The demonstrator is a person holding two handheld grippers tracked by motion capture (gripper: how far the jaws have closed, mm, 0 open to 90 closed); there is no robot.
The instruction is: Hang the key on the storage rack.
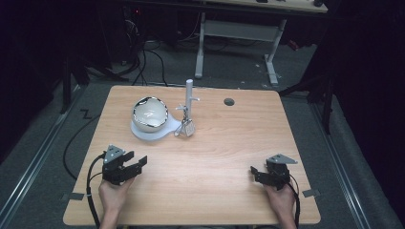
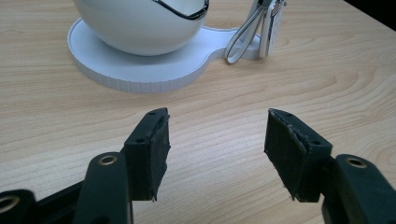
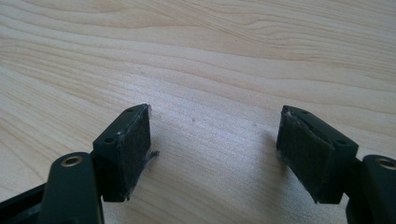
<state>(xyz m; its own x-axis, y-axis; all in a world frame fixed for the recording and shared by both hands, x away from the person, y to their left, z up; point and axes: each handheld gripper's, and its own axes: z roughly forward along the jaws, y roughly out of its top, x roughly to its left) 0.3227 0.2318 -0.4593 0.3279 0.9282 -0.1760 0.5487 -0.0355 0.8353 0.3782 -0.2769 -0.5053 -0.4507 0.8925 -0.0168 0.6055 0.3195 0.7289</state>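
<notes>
White bowl is set on its white base near the table's far edge. Left gripper and right gripper are held open and empty near the front corners.

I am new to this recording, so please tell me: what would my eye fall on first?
A glossy white bowl-shaped holder with a chrome rim sits on a flat white base, left of the table's middle. Beside it rises a white post hung with small metal pieces. Both grippers, left and right, rest open near the table's front edge.
</notes>
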